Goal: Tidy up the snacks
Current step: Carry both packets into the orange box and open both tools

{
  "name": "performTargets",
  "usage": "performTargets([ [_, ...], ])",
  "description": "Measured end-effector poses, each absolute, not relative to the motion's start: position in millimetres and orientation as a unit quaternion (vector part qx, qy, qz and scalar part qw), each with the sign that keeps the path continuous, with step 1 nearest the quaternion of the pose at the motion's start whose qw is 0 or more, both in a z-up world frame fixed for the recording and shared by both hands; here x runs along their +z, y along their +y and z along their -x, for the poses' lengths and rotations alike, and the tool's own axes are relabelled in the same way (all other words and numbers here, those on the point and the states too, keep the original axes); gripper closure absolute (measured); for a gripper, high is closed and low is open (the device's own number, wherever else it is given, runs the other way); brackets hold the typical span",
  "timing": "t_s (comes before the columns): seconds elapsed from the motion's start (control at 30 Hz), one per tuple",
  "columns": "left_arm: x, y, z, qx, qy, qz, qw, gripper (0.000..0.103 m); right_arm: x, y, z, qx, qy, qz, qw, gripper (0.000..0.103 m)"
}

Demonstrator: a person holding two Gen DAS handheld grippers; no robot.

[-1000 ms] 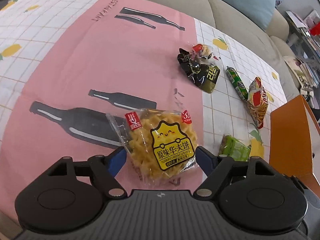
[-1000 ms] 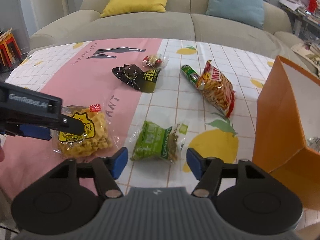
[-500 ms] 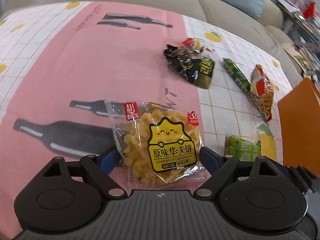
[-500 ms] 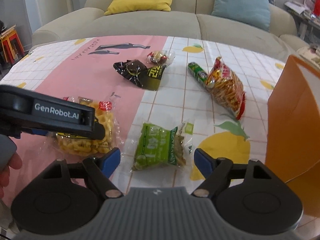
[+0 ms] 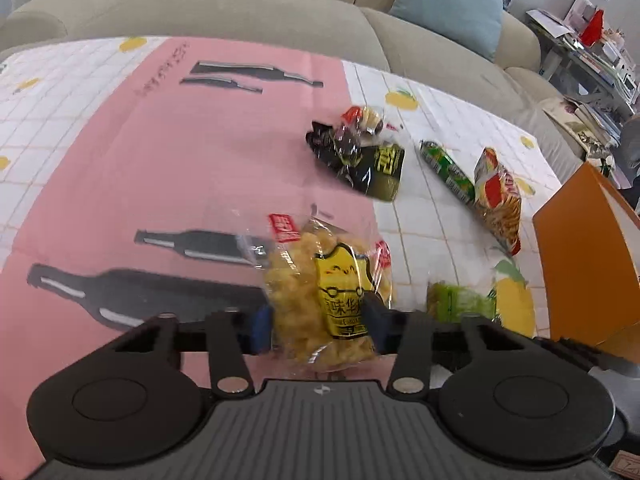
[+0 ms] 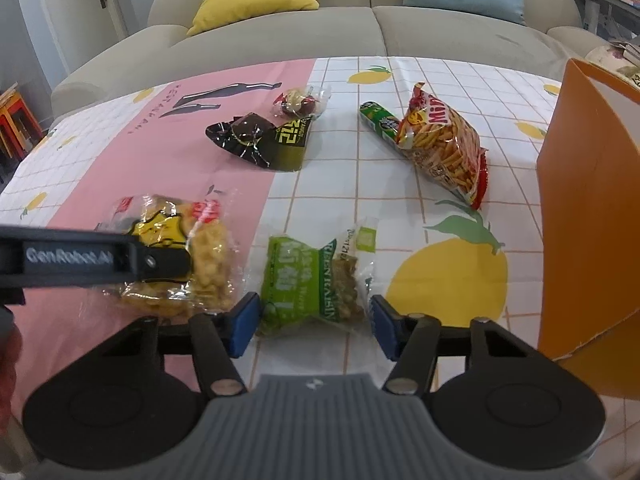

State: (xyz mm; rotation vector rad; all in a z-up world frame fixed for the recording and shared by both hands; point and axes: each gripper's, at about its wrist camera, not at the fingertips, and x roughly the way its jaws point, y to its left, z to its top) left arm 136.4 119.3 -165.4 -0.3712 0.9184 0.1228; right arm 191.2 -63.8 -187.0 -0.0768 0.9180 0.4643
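My left gripper (image 5: pixel 318 326) is shut on the yellow waffle-biscuit packet (image 5: pixel 320 280), squeezing it so it buckles; the packet also shows in the right wrist view (image 6: pixel 192 256) with the left gripper's finger across it. My right gripper (image 6: pixel 314 322) is open, its blue pads on either side of the green raisin packet (image 6: pixel 316 280), which lies flat on the tablecloth; that packet also shows in the left wrist view (image 5: pixel 460 300). The orange paper bag (image 6: pixel 592 208) stands open at the right.
On the tablecloth lie a black-and-yellow packet (image 6: pixel 264 140), a small clear packet of red and brown sweets (image 6: pixel 298 102), a green tube packet (image 6: pixel 378 120) and a red bag of stick snacks (image 6: pixel 444 148). A sofa with yellow and blue cushions stands behind the table.
My left gripper has closed on the yellow waffle packet, crumpling it. My right gripper has moved forward around the green raisin packet and stays open.
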Motion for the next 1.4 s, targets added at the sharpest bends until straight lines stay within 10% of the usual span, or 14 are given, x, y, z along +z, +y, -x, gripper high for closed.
performTargets([
  [0.4, -146.1, 115.3, -127.5, 0.046, 0.418, 0.181, 0.889, 0.075, -179.7, -69.9, -189.3, 0.218, 0.445, 0.017, 0.869, 0.064],
  [1.4, -17.2, 44.7, -133.3, -0.043, 0.320, 0.134, 0.937, 0.081, -41.2, -166.7, -163.5, 0.198, 0.322, -0.045, 0.925, 0.072],
])
